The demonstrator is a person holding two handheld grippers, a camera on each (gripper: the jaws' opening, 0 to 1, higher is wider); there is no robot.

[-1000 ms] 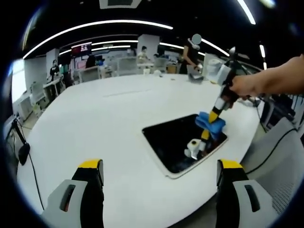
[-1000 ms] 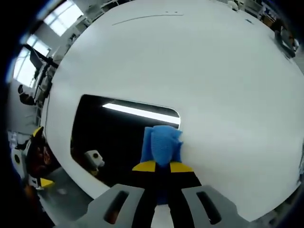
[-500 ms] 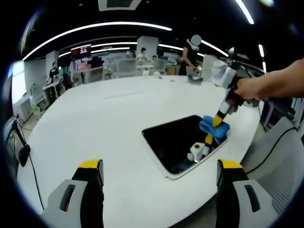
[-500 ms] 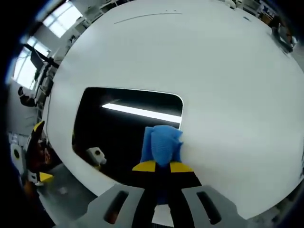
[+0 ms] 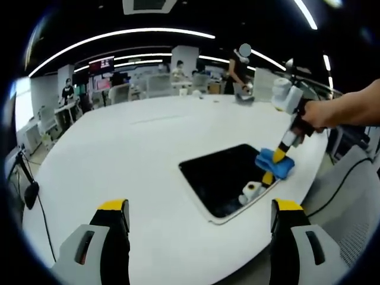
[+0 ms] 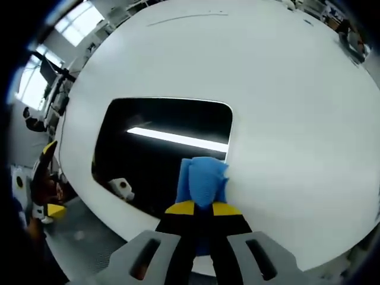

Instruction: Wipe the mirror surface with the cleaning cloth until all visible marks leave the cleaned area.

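Note:
A dark mirror [image 5: 228, 178] with rounded corners lies flat on the white table [image 5: 130, 160]. My right gripper [image 6: 202, 208] is shut on a blue cleaning cloth [image 6: 202, 180], pressing it onto the mirror [image 6: 160, 148] near its right edge. In the left gripper view the right gripper [image 5: 282, 149] comes in from the right in a person's hand and holds the cloth [image 5: 274, 166] at the mirror's far right edge. My left gripper [image 5: 199, 228] is open above the table's near side, nothing between its jaws. The mirror reflects ceiling lights and part of the gripper.
The round white table [image 6: 285, 89] ends close to the mirror's near side. A grey chair [image 5: 350, 208] stands at the right, past the table edge. Desks, screens and people [image 5: 178, 68] fill the room behind. A cable and a dark object [image 5: 28, 191] hang at the left.
The right gripper has slid the cloth toward the mirror's right edge and nearer the table rim. The left gripper has held still.

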